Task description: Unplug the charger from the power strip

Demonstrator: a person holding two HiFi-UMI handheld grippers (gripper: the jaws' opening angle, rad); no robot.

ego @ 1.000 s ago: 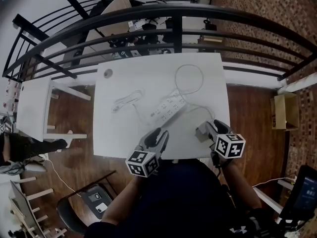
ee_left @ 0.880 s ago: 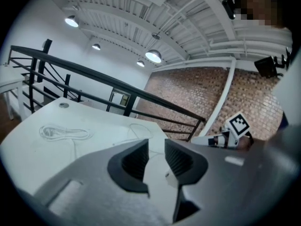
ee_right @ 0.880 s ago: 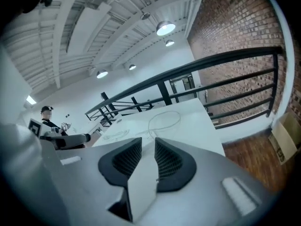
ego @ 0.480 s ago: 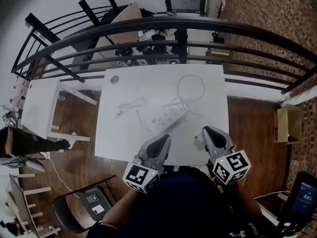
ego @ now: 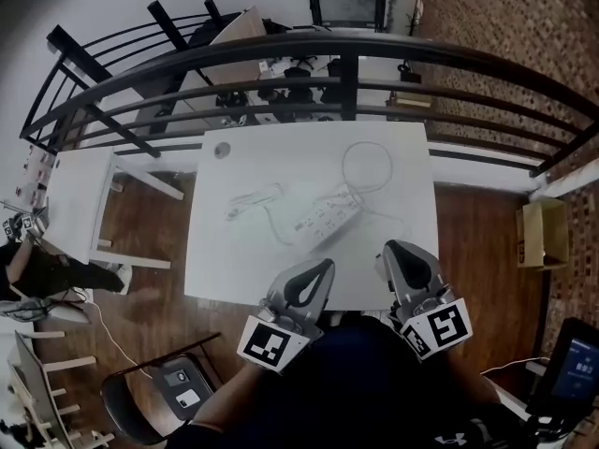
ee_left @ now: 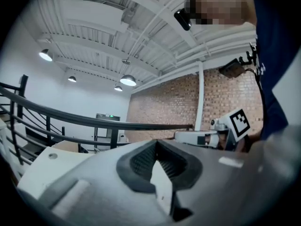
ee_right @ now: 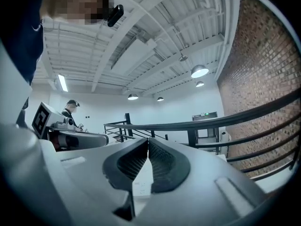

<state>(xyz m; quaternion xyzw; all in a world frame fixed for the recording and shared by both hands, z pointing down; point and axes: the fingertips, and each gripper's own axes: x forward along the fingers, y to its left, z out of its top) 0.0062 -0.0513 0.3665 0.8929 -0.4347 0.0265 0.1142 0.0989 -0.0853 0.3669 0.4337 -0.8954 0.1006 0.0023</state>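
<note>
The white power strip (ego: 329, 215) lies slantwise in the middle of the white table (ego: 215, 260), its cable looping behind it (ego: 367, 166). A white charger with a thin lead (ego: 251, 199) lies to the strip's left; I cannot tell whether it is plugged in. My left gripper (ego: 321, 269) and right gripper (ego: 393, 251) hover over the table's near edge, apart from the strip, both shut and empty. In the left gripper view the left gripper (ee_left: 157, 166) has its jaws together and points roughly level. The right gripper (ee_right: 146, 166) looks the same in its own view.
A small round object (ego: 222, 150) sits at the table's far left corner. A black railing (ego: 337, 50) runs behind the table. A smaller white table (ego: 75, 204) stands left, a chair (ego: 178, 391) at lower left, a cardboard box (ego: 541, 232) at right.
Both grippers have risen and drawn back from the power strip toward the table's near edge, and their jaws have come together from open.
</note>
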